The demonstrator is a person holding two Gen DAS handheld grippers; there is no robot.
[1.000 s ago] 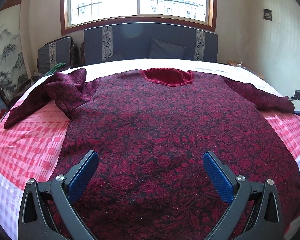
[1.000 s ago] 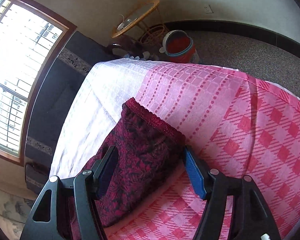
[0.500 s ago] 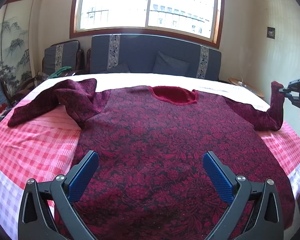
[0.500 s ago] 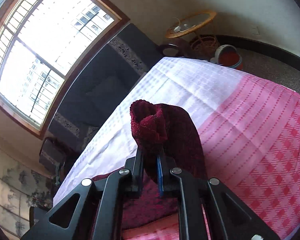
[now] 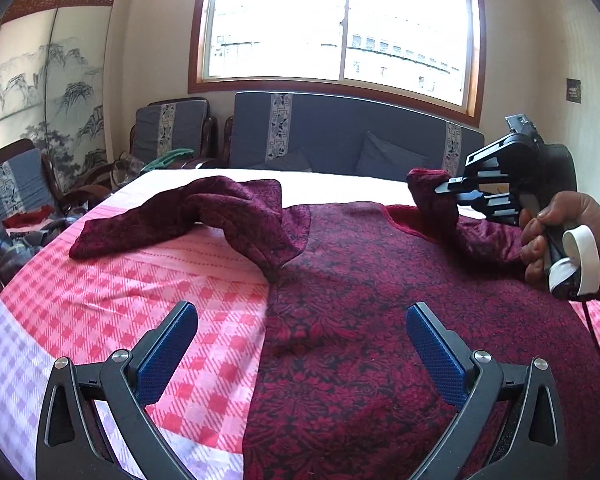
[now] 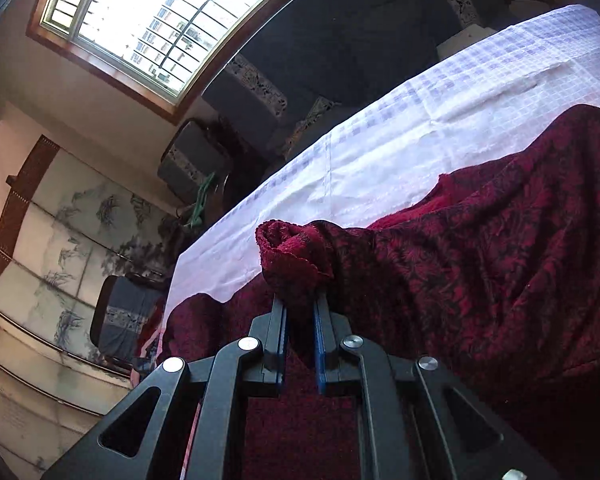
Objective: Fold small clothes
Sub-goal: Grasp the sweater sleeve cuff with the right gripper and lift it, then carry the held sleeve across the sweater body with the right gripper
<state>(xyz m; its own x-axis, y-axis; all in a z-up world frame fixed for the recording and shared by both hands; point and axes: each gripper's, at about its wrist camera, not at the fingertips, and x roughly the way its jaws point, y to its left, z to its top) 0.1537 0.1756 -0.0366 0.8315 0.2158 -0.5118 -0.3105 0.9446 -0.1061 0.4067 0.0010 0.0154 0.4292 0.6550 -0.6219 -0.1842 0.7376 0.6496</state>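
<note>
A dark red floral sweater [image 5: 380,320] lies spread face up on the bed. Its left sleeve [image 5: 188,216] lies crumpled on the pink checked sheet. My right gripper [image 6: 300,316] is shut on the cuff of the right sleeve [image 6: 292,256] and holds it lifted above the sweater's chest, near the collar; it also shows in the left wrist view [image 5: 452,192]. My left gripper [image 5: 300,344] is open and empty, hovering over the sweater's lower left edge.
The pink, white and lilac checked bedsheet [image 5: 100,320] covers the bed. A dark blue sofa [image 5: 340,136] stands behind it under the window. Chairs with cushions [image 5: 168,128] and loose clothes [image 5: 28,232] are at the left, by a painted screen.
My right gripper closed on the right sleeve cuff, lifted it and carried it inward over the sweater's body. My left gripper shifted left toward the sweater's left edge and stayed open.
</note>
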